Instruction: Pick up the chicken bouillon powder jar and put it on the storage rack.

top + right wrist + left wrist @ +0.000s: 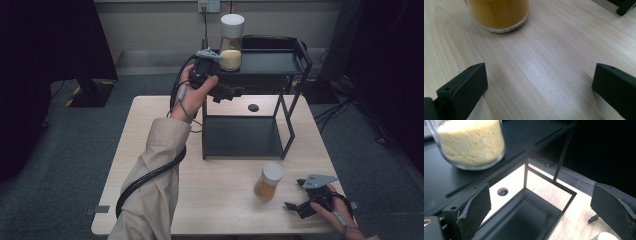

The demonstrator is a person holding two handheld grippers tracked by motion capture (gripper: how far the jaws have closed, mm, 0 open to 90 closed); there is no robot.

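Grey carpet surrounds a pale wooden table [150, 165] in the high view, with a wall and a socket behind. On the table stands a black two-shelf rack [292, 125]. A tall jar [231, 42] with a white lid and pale yellow grains stands upright on the top shelf, at its left end. The left gripper [235, 93] is held up just in front of that shelf's left edge, below and near the tall jar but not touching it; its jaws are hard to read from here. A short jar [268, 181] with a white lid and orange-brown filling stands on the table in front of the rack. The right gripper [295, 194] sits low over the table's near right corner, just beside the short jar, its jaws apart and pointing at it.

From the left gripper view, the jaws stand wide with nothing between them. The tall jar [471, 143] rests on the top shelf at upper left, clear of both jaws. Below lie the bottom shelf and the table.

From the right gripper view, the jaws stand wide over bare wood. The short jar [499, 13] stands ahead of them, apart from both.
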